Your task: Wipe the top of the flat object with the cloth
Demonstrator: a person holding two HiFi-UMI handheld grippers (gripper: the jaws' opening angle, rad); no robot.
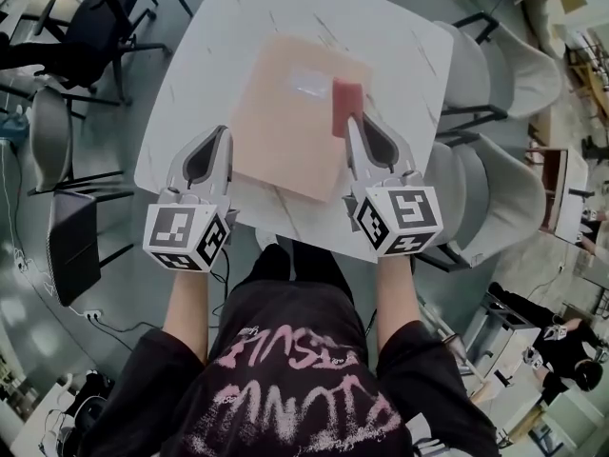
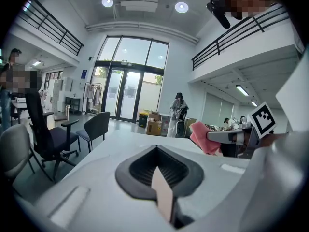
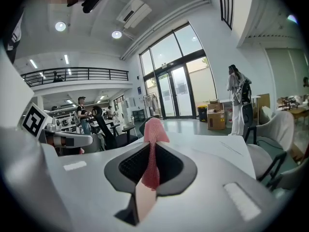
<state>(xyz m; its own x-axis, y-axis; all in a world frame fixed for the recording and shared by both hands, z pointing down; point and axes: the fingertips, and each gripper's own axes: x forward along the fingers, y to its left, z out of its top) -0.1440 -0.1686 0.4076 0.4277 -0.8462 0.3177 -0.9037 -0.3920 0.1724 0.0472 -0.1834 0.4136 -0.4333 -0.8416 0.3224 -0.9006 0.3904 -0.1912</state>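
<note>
Board (image 1: pixel 285 122) is on the desk and the wipe is barely begun, by my reading. Start at the right gripper (image 1: pixel 354 127): its jaws are clamped on the pink cloth (image 1: pixel 346 108), and a fold pokes out past the tips. That cloth sits over the board's right edge, on the side toward the desk's right edge. Whether it presses on the surface or hangs just above it, I cannot tell.

Over to the left gripper (image 1: pixel 225 133): jaws closed, no cloth and no board between them, only a thin pale strip (image 2: pixel 161 192) at the seam that I cannot identify. This gripper lies just beside the board's left edge, near the desk's near edge, and looks placed to steady the board.

So the cloth is in hand and at the board, and that much is done. What is left looks like nearly everything. The whole top stretches bare from the cloth toward the left edge, with one pale patch near the far end and no wipe trace that I can see.

Out from there, the white desk (image 1: pixel 400 46) carries nothing else, and no container stands on it. The only containers are cardboard boxes (image 2: pixel 154 127) far off by the glass doors, their contents hidden.
</note>
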